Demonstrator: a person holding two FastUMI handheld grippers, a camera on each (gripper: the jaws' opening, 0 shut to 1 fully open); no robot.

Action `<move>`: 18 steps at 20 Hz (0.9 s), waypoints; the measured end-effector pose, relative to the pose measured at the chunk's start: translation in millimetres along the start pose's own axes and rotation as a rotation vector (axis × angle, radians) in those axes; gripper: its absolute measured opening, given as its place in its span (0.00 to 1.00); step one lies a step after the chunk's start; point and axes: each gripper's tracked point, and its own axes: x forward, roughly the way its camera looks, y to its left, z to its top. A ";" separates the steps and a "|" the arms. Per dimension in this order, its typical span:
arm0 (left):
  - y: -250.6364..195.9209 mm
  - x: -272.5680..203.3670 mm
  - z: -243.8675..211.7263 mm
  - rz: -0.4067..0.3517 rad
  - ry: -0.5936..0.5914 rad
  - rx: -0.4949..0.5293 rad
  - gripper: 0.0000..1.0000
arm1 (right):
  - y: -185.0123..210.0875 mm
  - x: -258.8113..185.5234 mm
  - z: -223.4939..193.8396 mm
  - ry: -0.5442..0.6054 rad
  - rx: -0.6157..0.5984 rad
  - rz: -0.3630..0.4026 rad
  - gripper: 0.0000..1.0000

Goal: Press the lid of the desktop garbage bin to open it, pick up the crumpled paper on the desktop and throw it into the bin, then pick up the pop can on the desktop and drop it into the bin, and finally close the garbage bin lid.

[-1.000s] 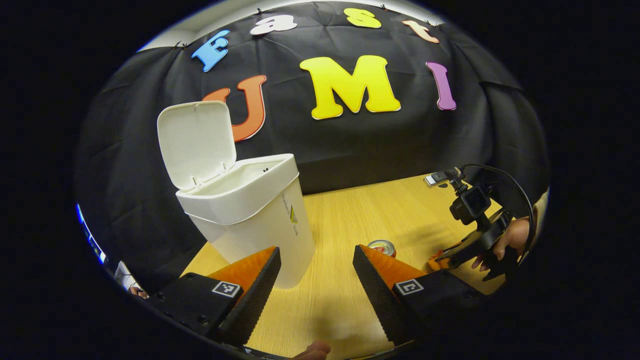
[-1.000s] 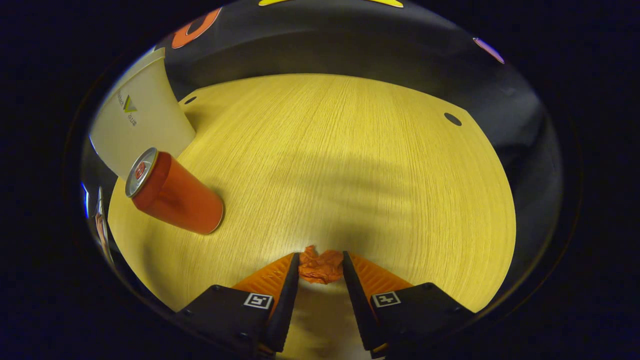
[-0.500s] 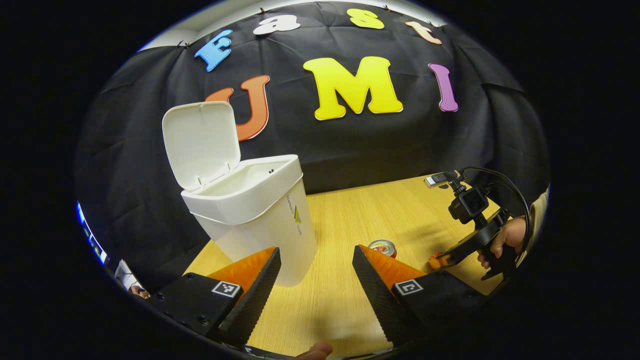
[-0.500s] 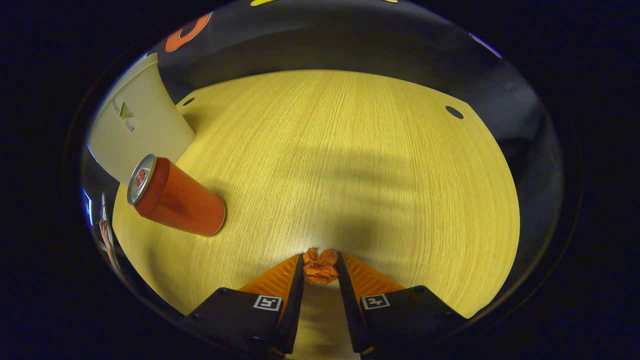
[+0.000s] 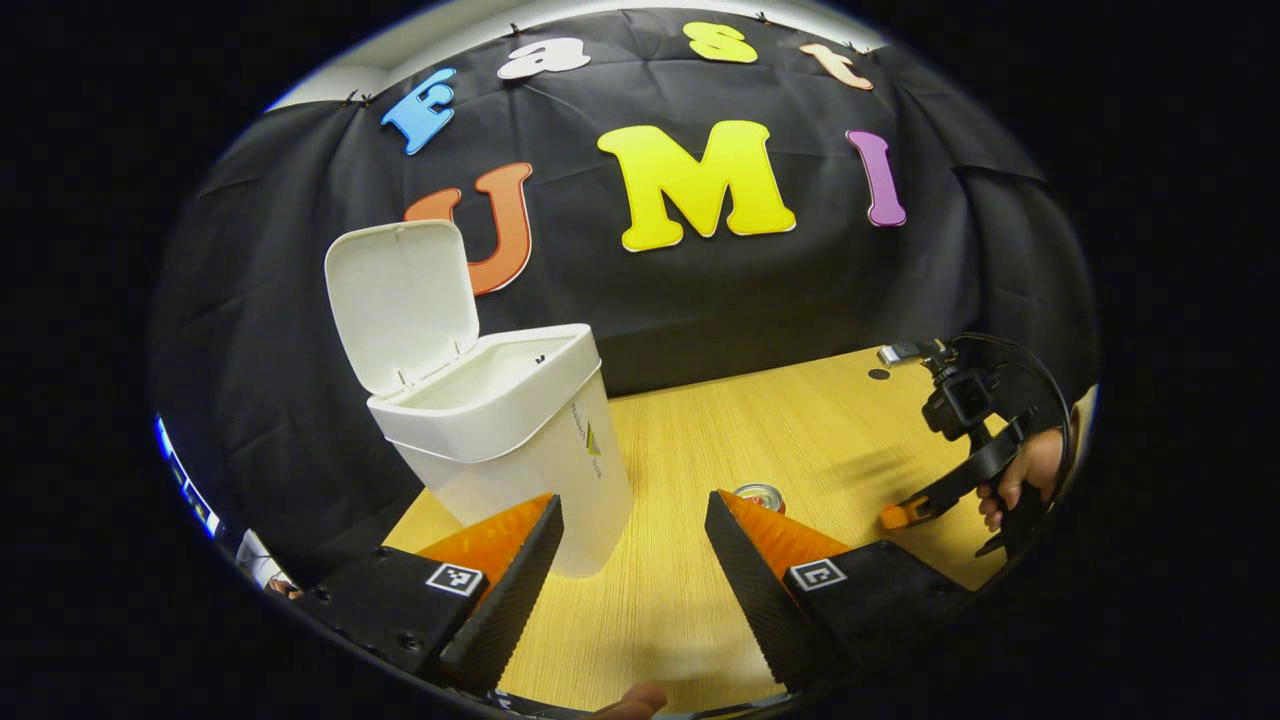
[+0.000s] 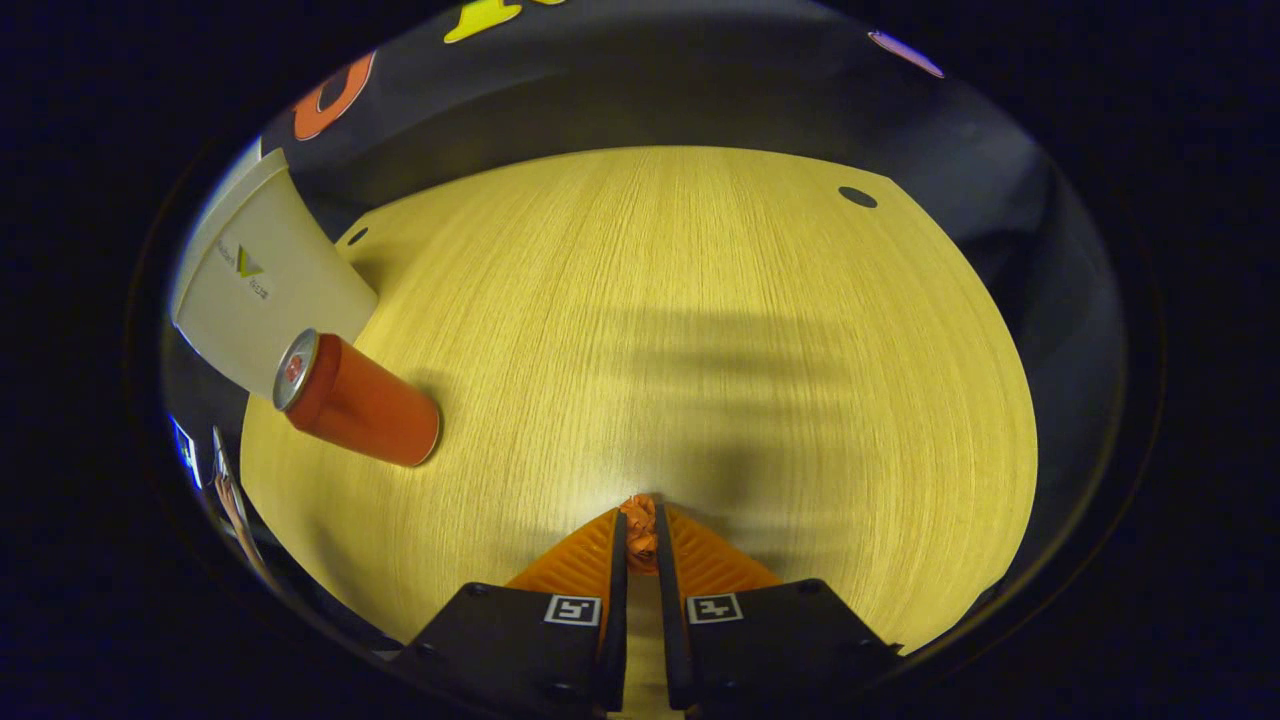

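Right gripper (image 6: 638, 535) is pinched nearly closed on the paper (image 6: 638, 528), both fingers pressing it, above the table (image 6: 700, 330). Left gripper (image 5: 632, 560) is spread wide with nothing between its fingers, hovering near the bin (image 5: 510, 430). The bin's lid (image 5: 402, 300) stands open. The can (image 6: 355, 400) stands upright on the table just beside the bin.
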 end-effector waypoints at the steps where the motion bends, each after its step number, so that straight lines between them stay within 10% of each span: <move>1: -1.9 -0.2 1.5 -0.005 -0.009 0.003 0.95 | -0.6 -1.4 5.1 -0.024 0.002 0.002 0.17; 10: -15.2 8.6 3.2 -0.098 -0.030 -0.033 0.95 | 19.4 -104.6 106.4 -0.259 -0.087 0.059 0.16; 18: 17.1 10.5 -19.2 -0.090 -0.016 -0.048 0.95 | 157.4 -184.2 207.6 -0.552 -0.358 0.218 0.16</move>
